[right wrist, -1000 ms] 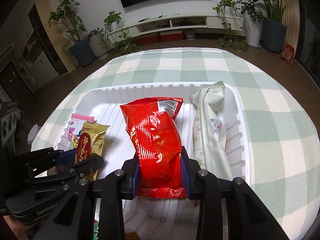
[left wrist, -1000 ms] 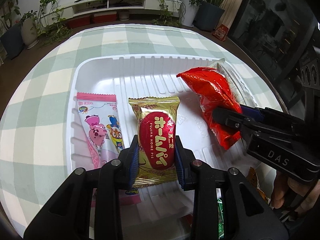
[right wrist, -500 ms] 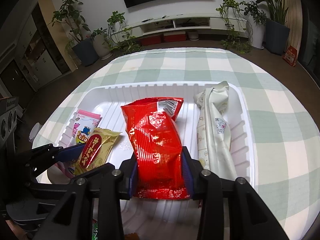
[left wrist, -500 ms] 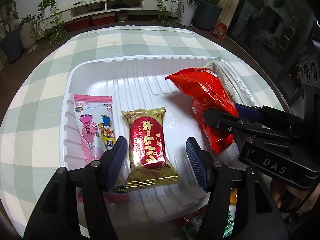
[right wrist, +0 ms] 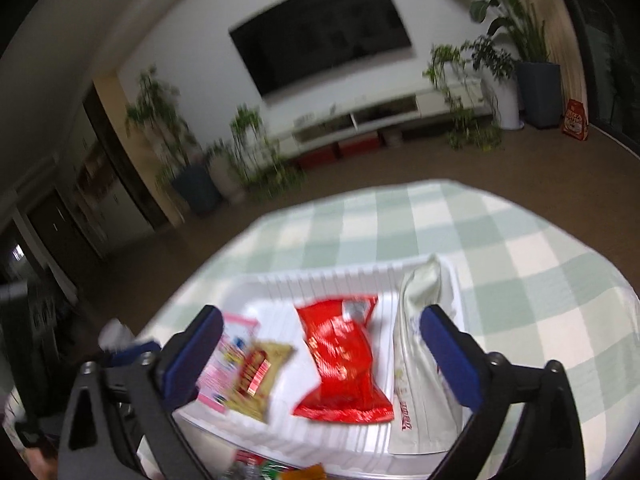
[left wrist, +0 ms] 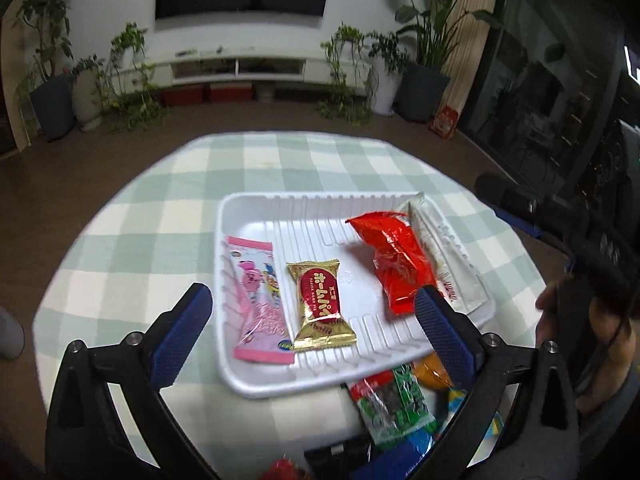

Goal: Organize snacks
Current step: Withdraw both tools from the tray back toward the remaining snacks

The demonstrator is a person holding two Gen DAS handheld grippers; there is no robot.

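The white ribbed tray (left wrist: 256, 380) sits on the green-checked tablecloth (left wrist: 280, 160) and holds four snacks in a row. In the left wrist view the pink cartoon packet (left wrist: 258, 300) lies at the tray's 9 o'clock side, the gold and red pie packet (left wrist: 322, 304) just beside it toward 3 o'clock, then a gap, then the red foil bag (left wrist: 396, 260), and the pale long packet (left wrist: 448, 264) against the 3 o'clock wall, touching the red bag.

The left gripper (left wrist: 310, 312) has just been opening; its jaws stand spread wide above the tray's near edge, pressing on nothing, with the pink and gold packets seen between the blue pads. The right gripper (right wrist: 320, 324) has likewise just been opening and is spread wide, the red foil bag (right wrist: 340, 360) lying free below it. That view is blurred, so whether the right pad grazes the pale long packet (right wrist: 420, 380) is hard to say.

More loose snacks (left wrist: 392, 404) lie at 6 o'clock, just off the tray
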